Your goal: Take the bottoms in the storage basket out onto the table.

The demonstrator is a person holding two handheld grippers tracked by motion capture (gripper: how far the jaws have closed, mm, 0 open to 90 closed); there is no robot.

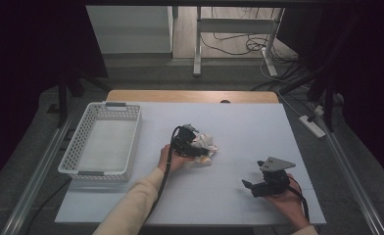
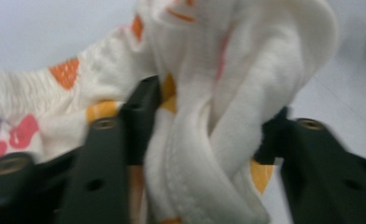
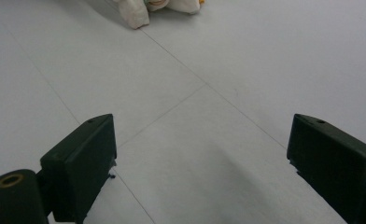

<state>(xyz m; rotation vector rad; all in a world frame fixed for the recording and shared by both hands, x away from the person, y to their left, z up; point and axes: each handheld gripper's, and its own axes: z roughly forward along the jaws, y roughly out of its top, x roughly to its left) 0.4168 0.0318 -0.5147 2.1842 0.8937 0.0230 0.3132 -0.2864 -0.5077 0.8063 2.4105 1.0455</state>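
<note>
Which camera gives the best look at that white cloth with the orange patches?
The left gripper view: the cloth fills it close up, showing folds and orange and pink patches. The high view shows it as a small crumpled heap; the right gripper view catches just an edge.

Between the left gripper's [image 2: 204, 140] matt black plastic jaws bunches a cloth [image 2: 228, 93]: soft, fleecy, white, with a stitched hem and flat orange and pink prints. The right gripper [image 3: 202, 158] has the same dull black plastic, with a brass-coloured insert; under it the table [image 3: 218, 70] is smooth, matt, pale. The basket [image 1: 72, 152] is perforated white plastic.
</note>
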